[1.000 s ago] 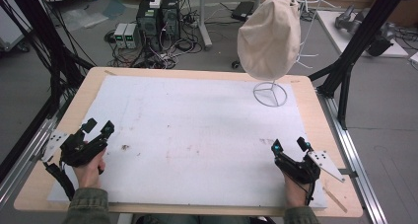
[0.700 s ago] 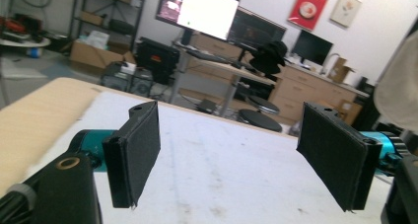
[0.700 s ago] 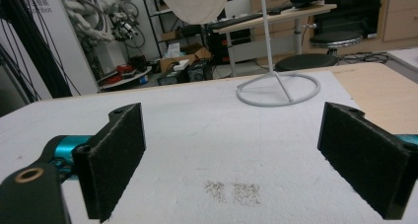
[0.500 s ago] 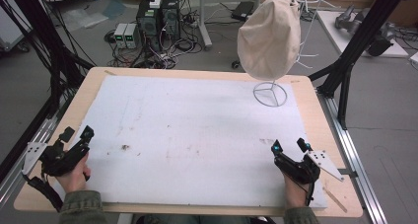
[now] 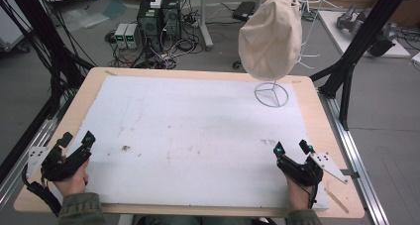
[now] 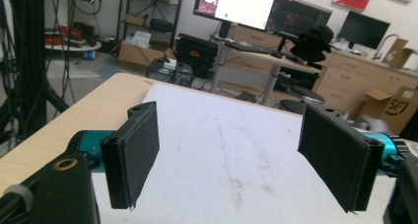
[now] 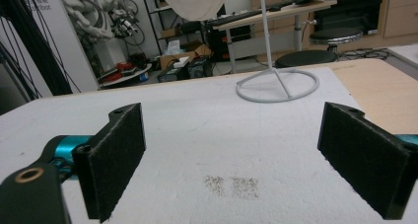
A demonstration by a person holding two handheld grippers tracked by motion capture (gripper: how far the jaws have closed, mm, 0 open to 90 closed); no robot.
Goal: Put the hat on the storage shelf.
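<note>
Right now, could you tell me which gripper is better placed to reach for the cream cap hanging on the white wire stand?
Probably the right gripper. It rests open at the table's near right corner, on the same side as the cream cap and its white wire stand. The left gripper, also open, sits at the near left edge, diagonally across the board.

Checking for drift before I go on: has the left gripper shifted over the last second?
Yes. The left gripper has drawn back toward the person and outward, from over the white mat to the table's left edge. Jaws open.

High view looks down; gripper views skim the shared white mat (image 5: 198, 131).
</note>
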